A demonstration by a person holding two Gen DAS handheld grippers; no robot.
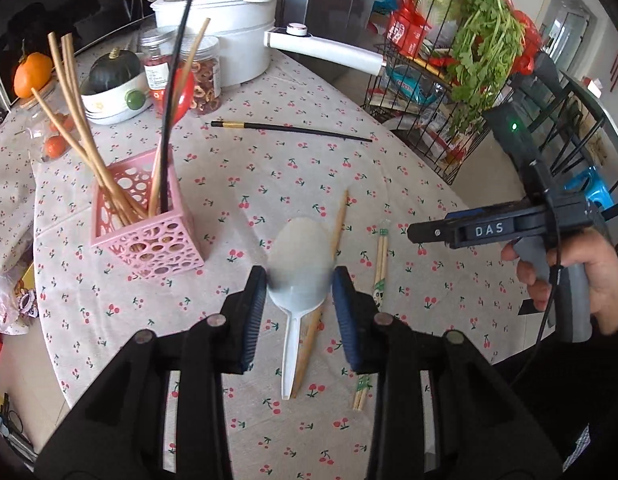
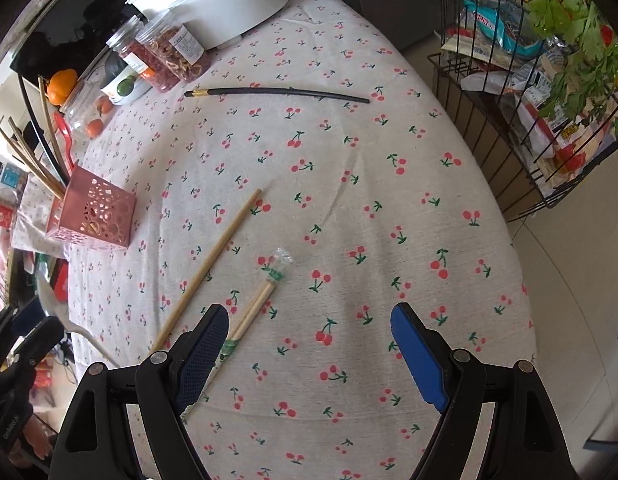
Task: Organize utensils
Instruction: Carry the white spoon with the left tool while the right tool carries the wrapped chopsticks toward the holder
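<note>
My left gripper point(image 1: 299, 282) is shut on the bowl of a white plastic spoon point(image 1: 299, 256), whose handle hangs down toward the camera above the cherry-print tablecloth point(image 1: 237, 168). Left of it stands a pink perforated holder point(image 1: 149, 236) with several wooden chopsticks, a black one and a red utensil in it. On the cloth lie a single wooden chopstick point(image 2: 209, 268), a wrapped chopstick pair point(image 2: 255, 306) and a black chopstick point(image 2: 277, 94). My right gripper point(image 2: 309, 344) hovers open over the cloth with nothing between its fingers; the wrapped pair runs under its left finger. A hand holds that gripper point(image 1: 413, 232) at the right of the left wrist view.
At the back stand a white pot point(image 1: 217, 20) with a long handle, two jars point(image 1: 197, 76), a dark squash in a bowl point(image 1: 113, 92) and an orange point(image 1: 33, 74). A wire basket with greens point(image 1: 461, 64) stands beyond the table's right edge.
</note>
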